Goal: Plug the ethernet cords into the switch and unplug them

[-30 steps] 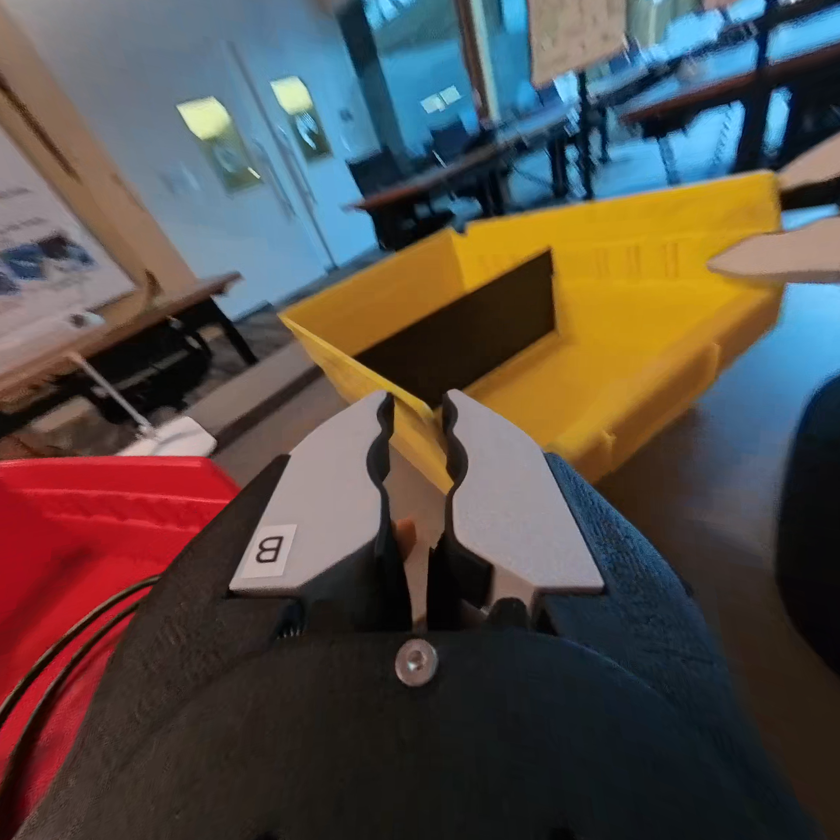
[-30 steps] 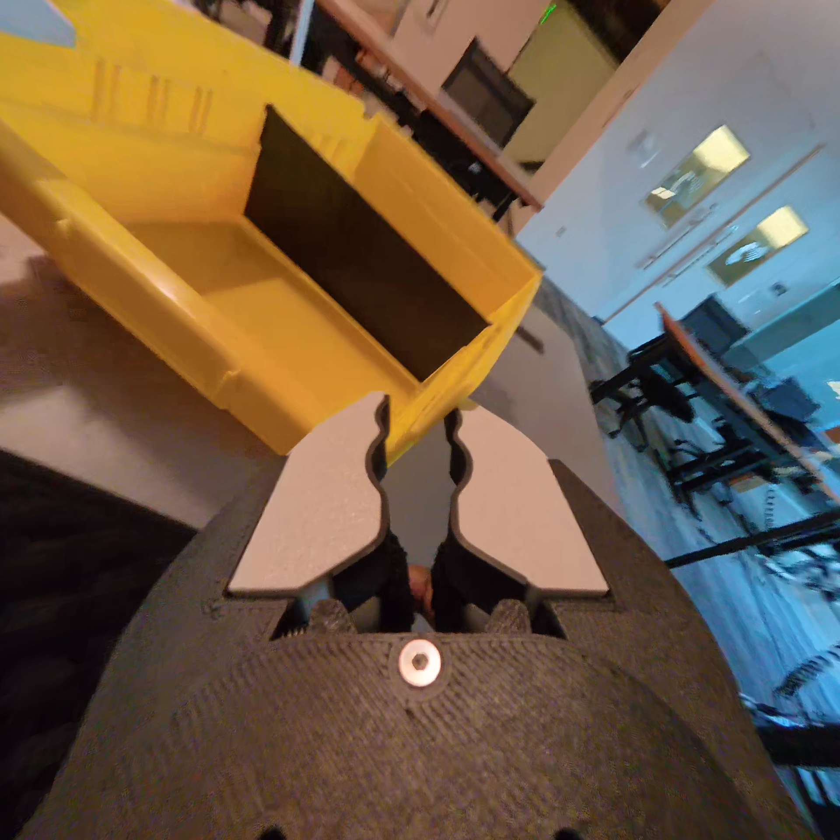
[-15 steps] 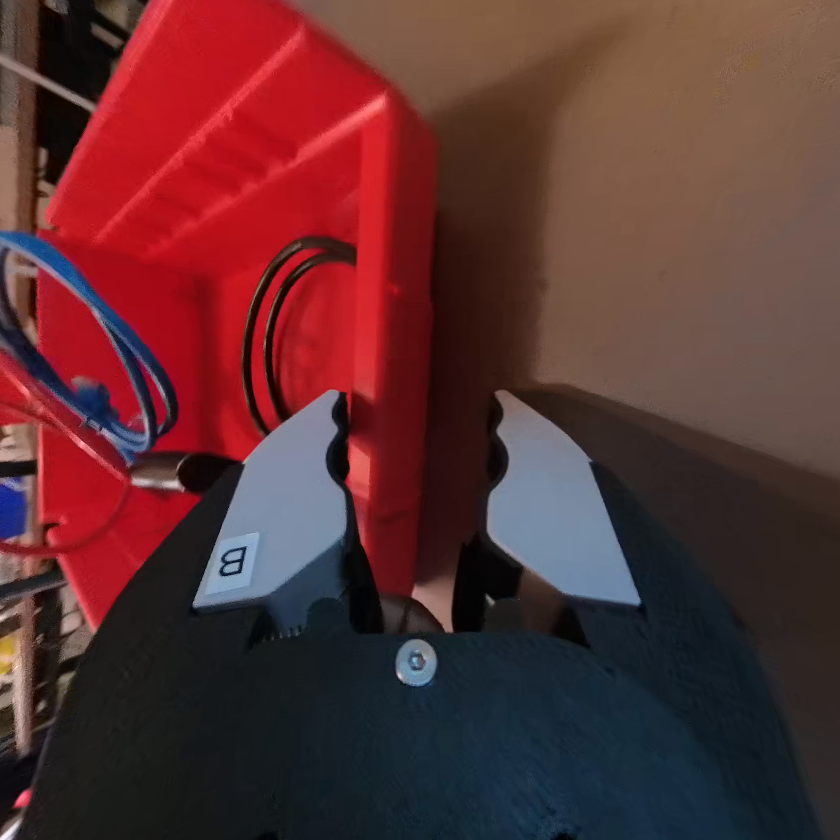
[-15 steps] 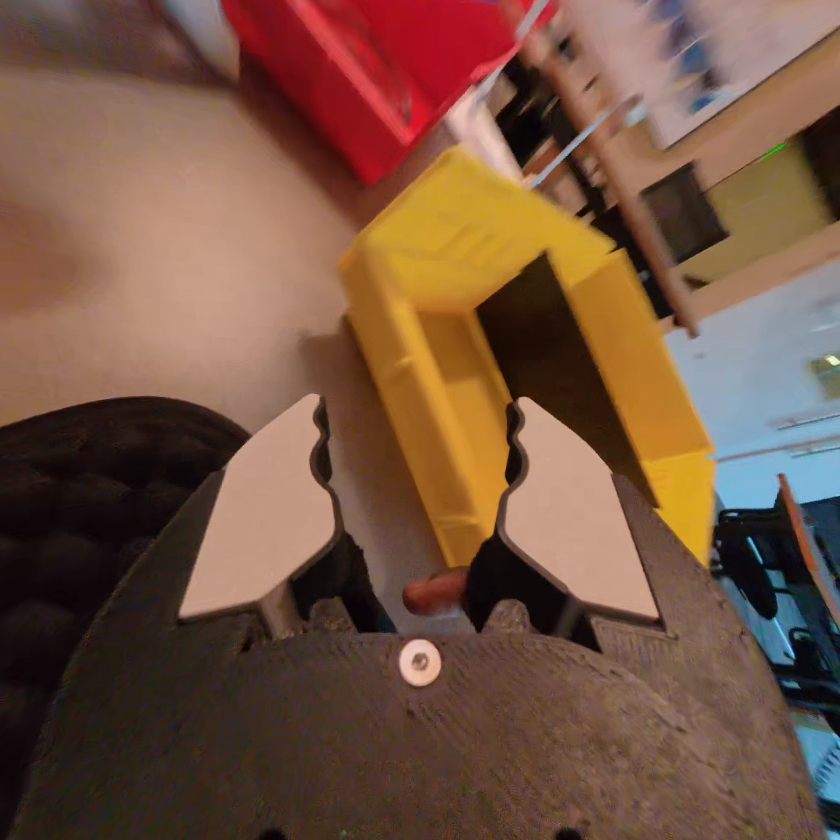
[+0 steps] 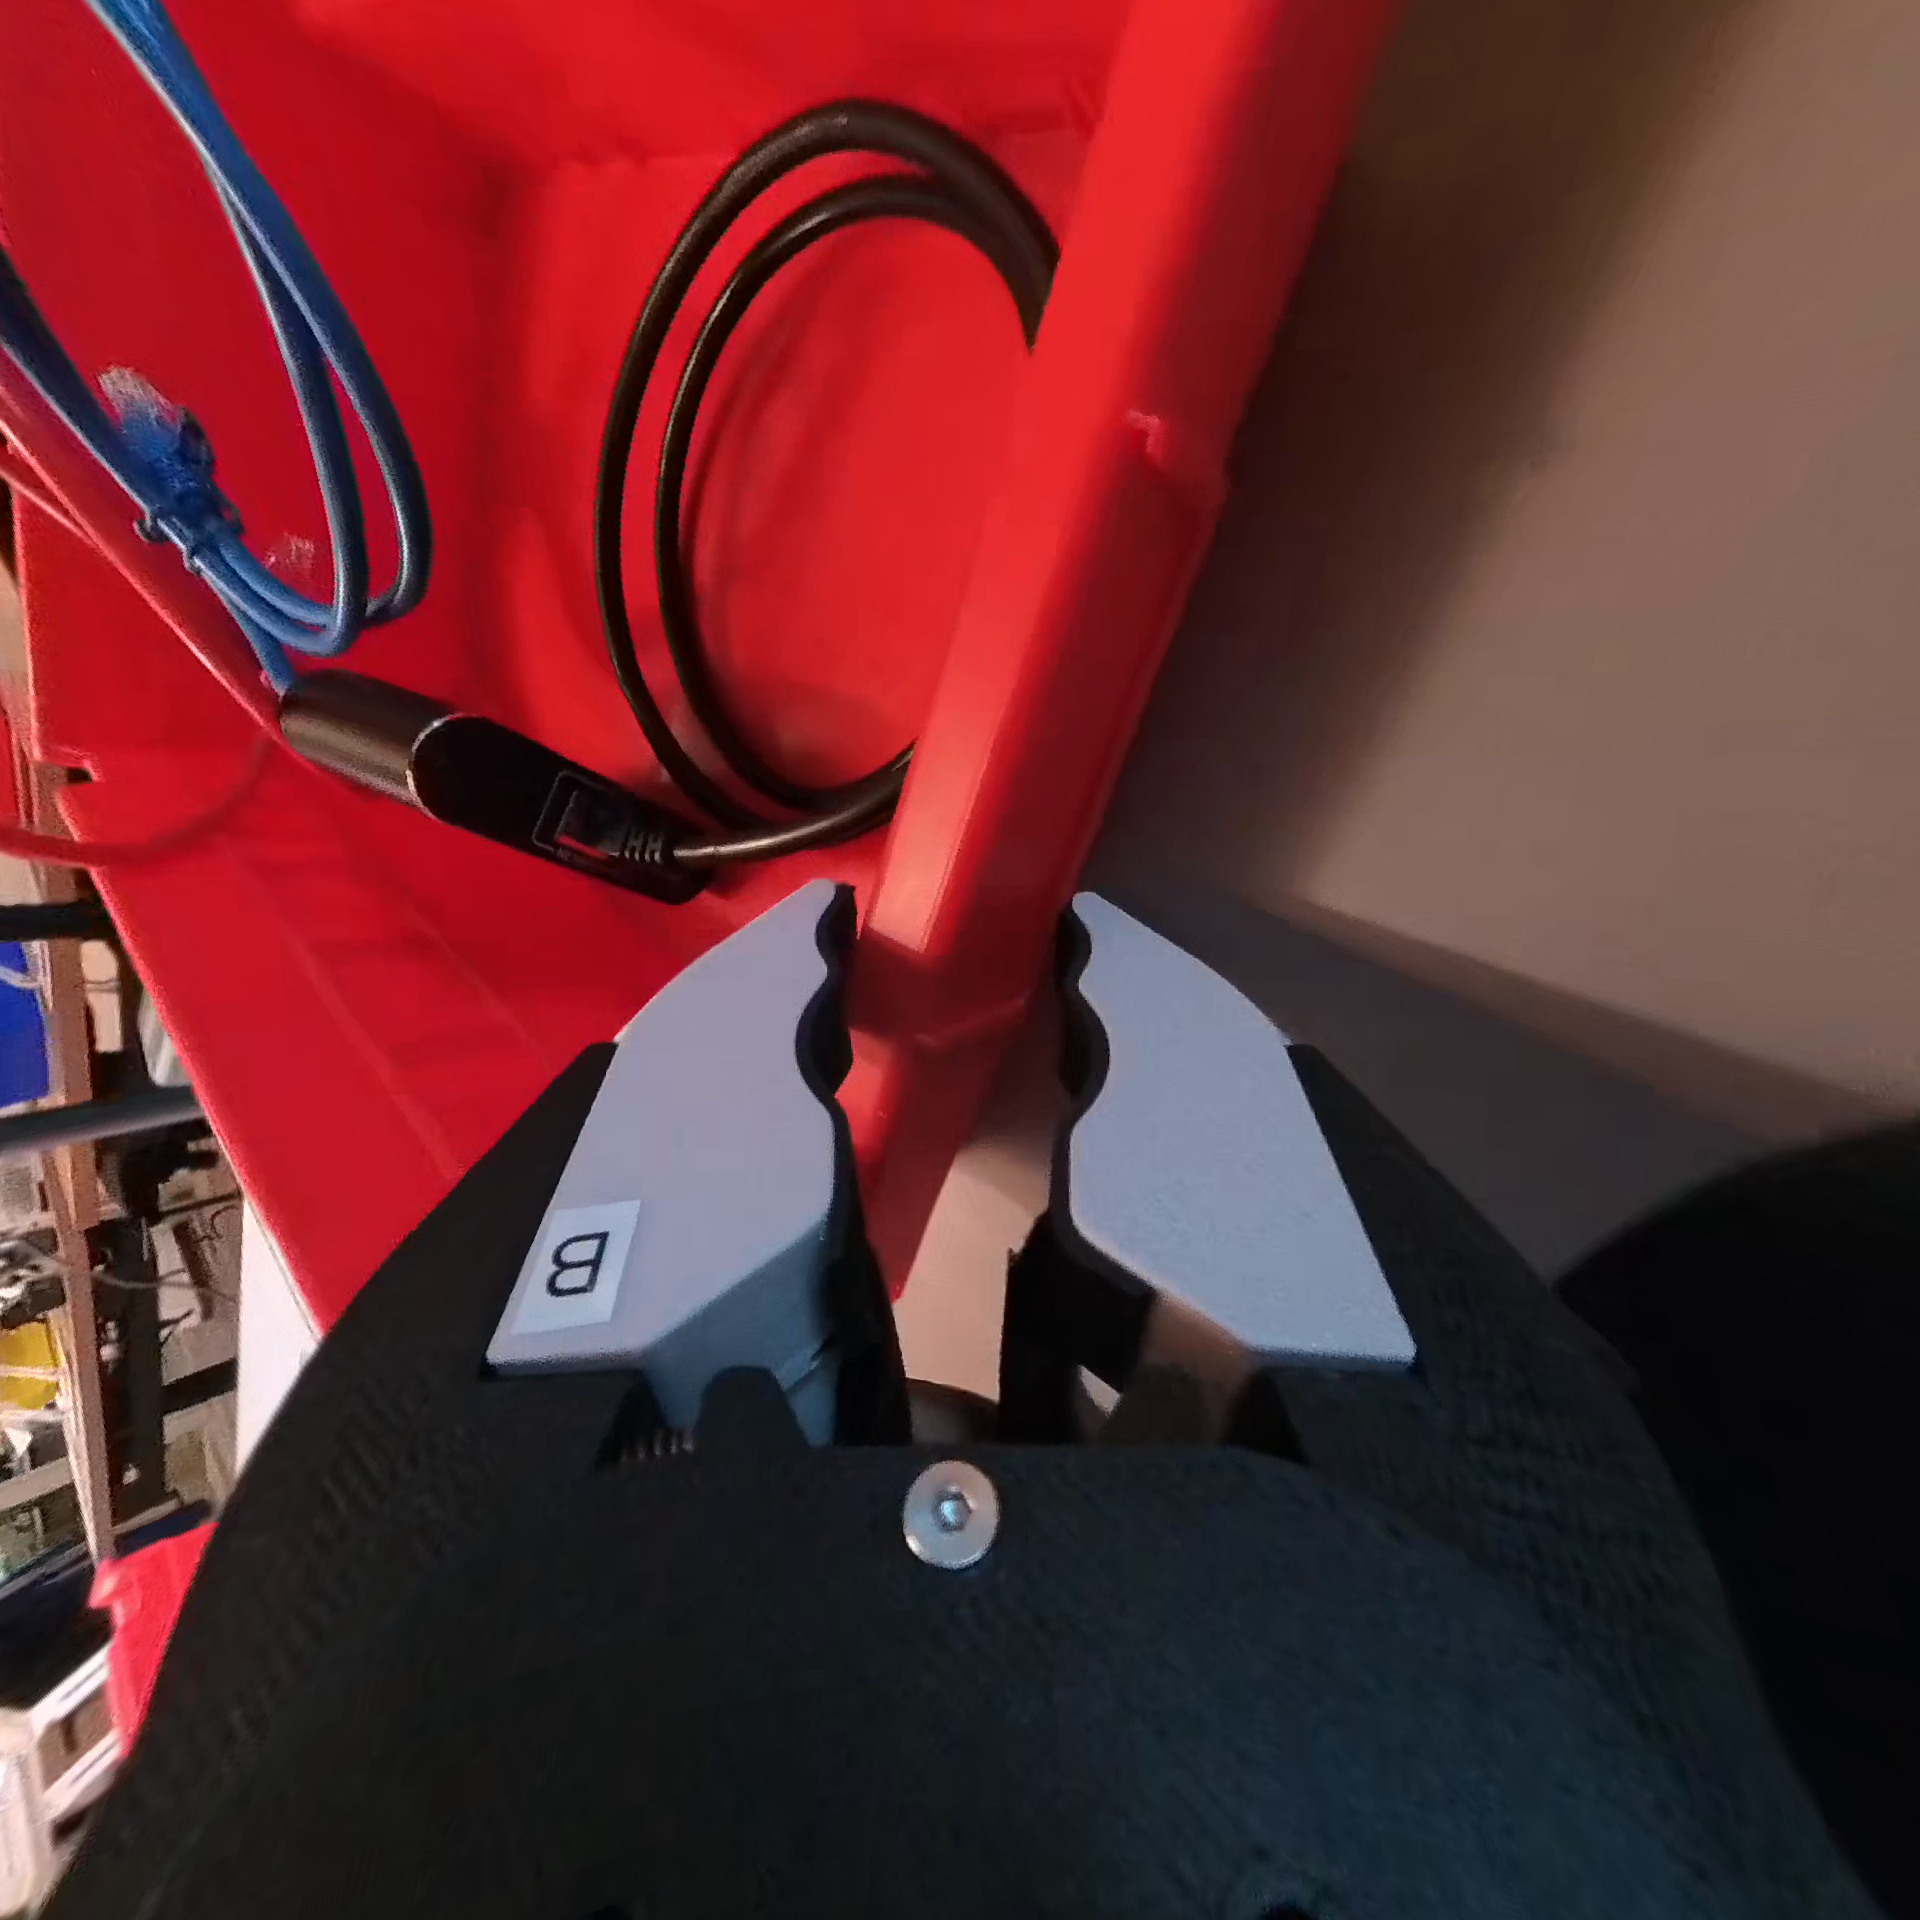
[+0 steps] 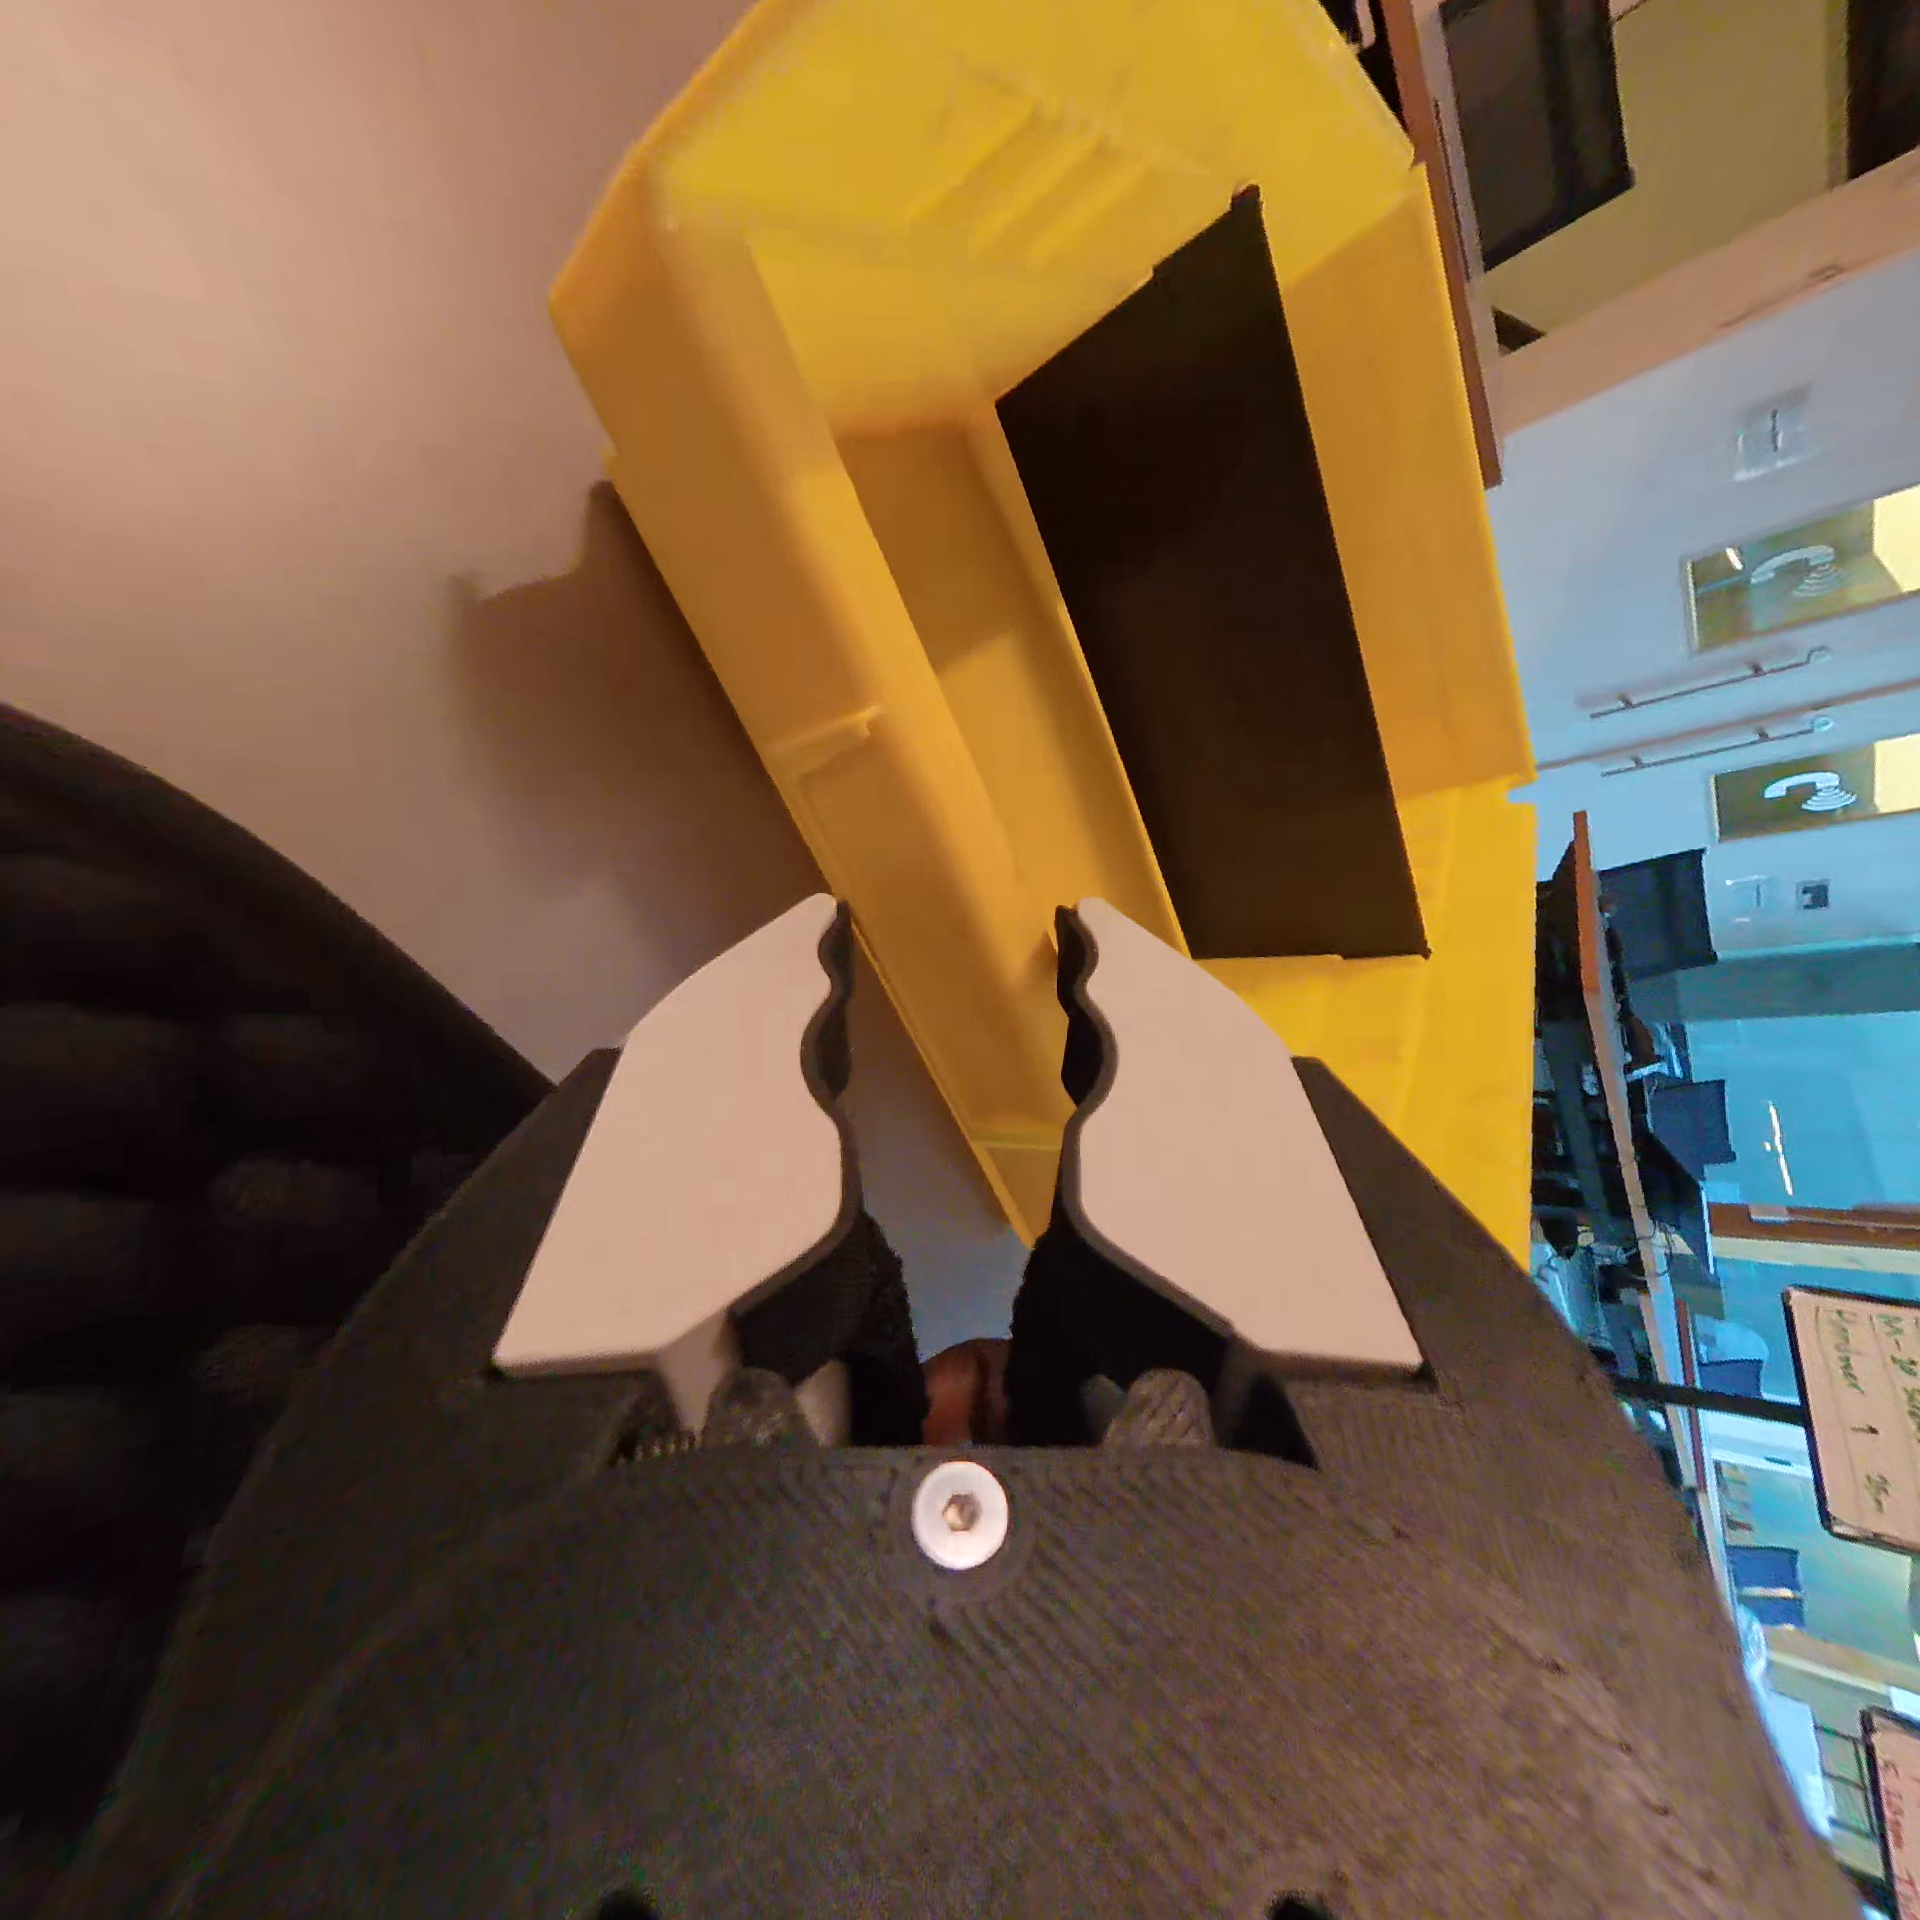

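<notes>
Straddling red bin [image 5: 1091,582] wall, left claw [image 5: 956,925] hides corner.

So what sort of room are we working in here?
Probably a shared lab or office workspace: long dark work desks line the room, a handwritten whiteboard stands nearby, and plastic parts bins, one yellow, one red, sit on the table.

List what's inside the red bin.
In the red bin: a coiled black cable plugged into a dark adapter, and looped blue ethernet cords with a plug. The left gripper hides the bin's near end; no switch visible.
</notes>
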Motion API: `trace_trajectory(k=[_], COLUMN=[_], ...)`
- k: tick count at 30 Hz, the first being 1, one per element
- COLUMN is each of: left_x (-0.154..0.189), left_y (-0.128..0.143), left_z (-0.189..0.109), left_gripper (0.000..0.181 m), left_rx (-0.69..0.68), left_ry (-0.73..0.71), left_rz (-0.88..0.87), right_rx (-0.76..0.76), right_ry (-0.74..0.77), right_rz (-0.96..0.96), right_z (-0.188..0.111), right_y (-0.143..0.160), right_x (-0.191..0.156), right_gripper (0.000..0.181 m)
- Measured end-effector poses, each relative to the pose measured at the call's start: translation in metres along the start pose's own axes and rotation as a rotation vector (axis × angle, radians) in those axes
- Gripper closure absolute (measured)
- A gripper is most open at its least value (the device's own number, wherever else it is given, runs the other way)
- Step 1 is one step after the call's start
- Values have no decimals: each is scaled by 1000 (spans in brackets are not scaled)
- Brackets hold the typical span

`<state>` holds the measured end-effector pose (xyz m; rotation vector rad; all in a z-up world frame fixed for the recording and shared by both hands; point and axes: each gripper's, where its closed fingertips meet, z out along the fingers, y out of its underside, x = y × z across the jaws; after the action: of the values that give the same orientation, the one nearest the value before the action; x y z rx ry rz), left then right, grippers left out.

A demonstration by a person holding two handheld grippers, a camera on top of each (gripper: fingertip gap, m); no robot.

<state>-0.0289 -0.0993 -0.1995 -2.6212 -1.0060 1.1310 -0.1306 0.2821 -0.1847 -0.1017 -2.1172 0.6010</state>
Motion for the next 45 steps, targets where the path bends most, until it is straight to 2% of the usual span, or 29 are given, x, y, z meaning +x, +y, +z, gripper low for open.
trace_trajectory(k=[10,13,16,18,21,23,25,26,27,29,31,33,35,39,42,45], left_x=[6,8,8,6,-5,-22,-55,-72,-83,-95,-102,-105,-111,-107,-101,-91], left_y=[103,119,146,154,148,123,106,106,109,112,106,105,112,135,144,163], left_z=[-57,-71,-79,-83,-102,-128,-151,-158,-159,-149,-132,-108,-84,-47,-26,-12], left_gripper=[146,147,146,144,122,118,118,119,119,119,119,119,121,123,124,133], left_rx=[-16,26,-50,-25,71,257,416,441,404,290,222,113,-14,-282,-353,-431], left_ry=[13,11,13,7,-7,-35,-154,-216,-241,-237,-177,-104,-97,-31,10,27], left_rz=[63,40,64,18,-246,-467,-677,-779,-853,-895,-891,-883,-855,-819,-839,-870], right_rx=[-112,-144,-147,-118,24,193,406,524,631,768,809,812,805,804,796,778], right_ry=[-30,-48,-61,-69,-145,-157,-117,-90,-70,-85,-116,-133,-137,-115,-102,-94], right_rz=[22,28,37,47,150,224,292,343,398,485,518,501,474,435,424,400], right_z=[-22,-32,-38,-39,-48,-62,-81,-93,-103,-118,-122,-121,-119,-119,-119,-115], right_y=[41,54,61,60,43,19,-11,-26,-40,-57,-67,-74,-80,-87,-87,-83], right_x=[9,10,11,10,5,12,27,36,44,50,48,43,37,33,34,32], right_gripper=[143,143,142,142,126,118,111,110,109,106,104,102,102,104,107,111])
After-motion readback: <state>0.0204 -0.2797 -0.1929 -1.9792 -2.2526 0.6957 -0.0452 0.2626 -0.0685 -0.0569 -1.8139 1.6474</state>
